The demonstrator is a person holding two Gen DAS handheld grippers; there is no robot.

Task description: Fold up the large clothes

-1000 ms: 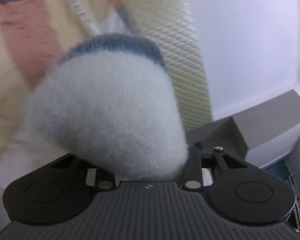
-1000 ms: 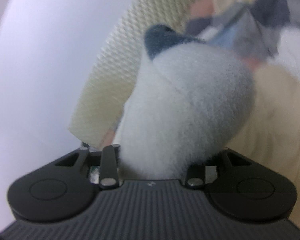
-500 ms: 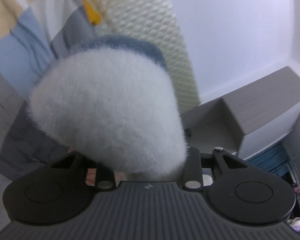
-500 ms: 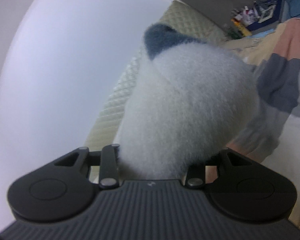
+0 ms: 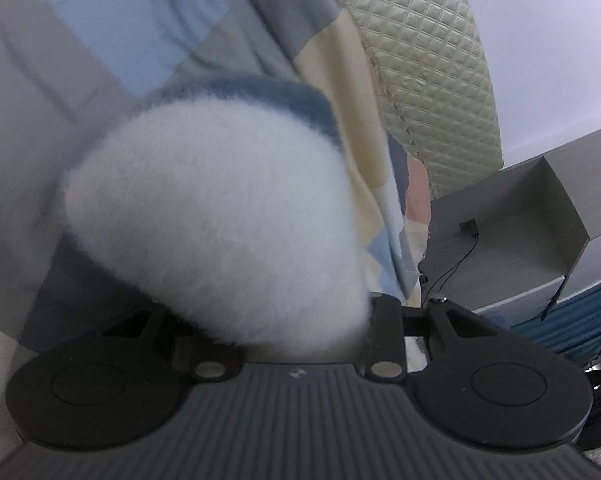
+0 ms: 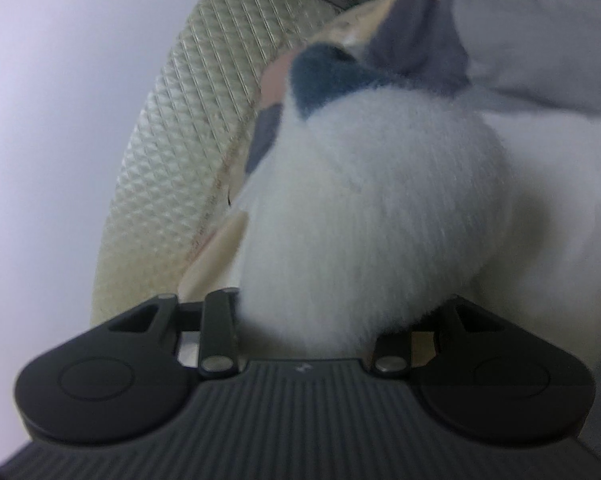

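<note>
A fluffy white garment with a dark blue edge bulges out over my left gripper and hides its fingers; the fabric comes out from between them. In the right wrist view the same white fleece with a blue patch covers my right gripper, which also grips it. Both grippers hold the garment up above a bed. The fingertips are hidden in both views.
A bedspread of grey, blue, cream and pink patches lies behind the garment and also shows in the right wrist view. A quilted pale green mattress edge runs beside it. A grey desk with a cable stands at the right.
Both views have swung across the patchwork bedspread, which now fills more of each frame. The white garment stays bunched in both grippers in the same way.
</note>
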